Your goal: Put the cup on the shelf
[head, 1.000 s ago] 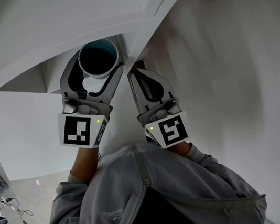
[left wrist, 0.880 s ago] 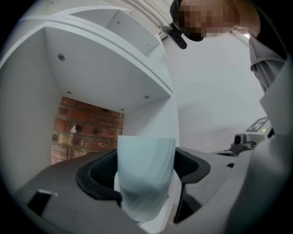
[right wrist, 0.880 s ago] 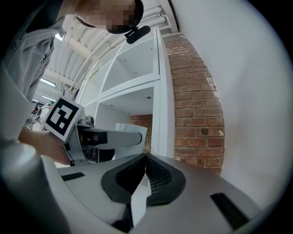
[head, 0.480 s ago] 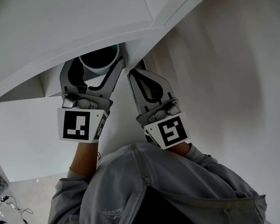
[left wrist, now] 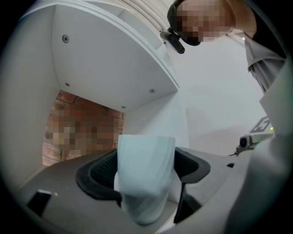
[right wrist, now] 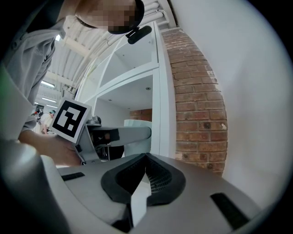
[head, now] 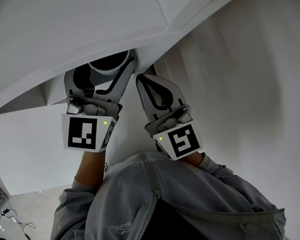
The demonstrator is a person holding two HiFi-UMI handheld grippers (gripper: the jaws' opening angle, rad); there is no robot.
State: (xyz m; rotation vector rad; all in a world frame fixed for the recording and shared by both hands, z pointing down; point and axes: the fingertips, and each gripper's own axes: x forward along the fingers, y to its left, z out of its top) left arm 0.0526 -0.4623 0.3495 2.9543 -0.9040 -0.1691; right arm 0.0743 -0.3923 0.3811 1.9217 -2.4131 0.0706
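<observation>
Just under the white shelf [head: 78,31] board, my left gripper [head: 102,74] pinches the pale cup [left wrist: 145,176] by its sides, upright, inside the open compartment. My right gripper [right wrist: 146,160] hovers close beside it, jaws pressed together on nothing, near the shelf's post [right wrist: 162,109] and a brick wall [right wrist: 197,105].

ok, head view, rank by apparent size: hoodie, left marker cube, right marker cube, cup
1. hoodie, also nearest the camera.
2. left marker cube and right marker cube, about alike, not ranked.
3. cup, smallest, but the shelf hides part of it.
</observation>
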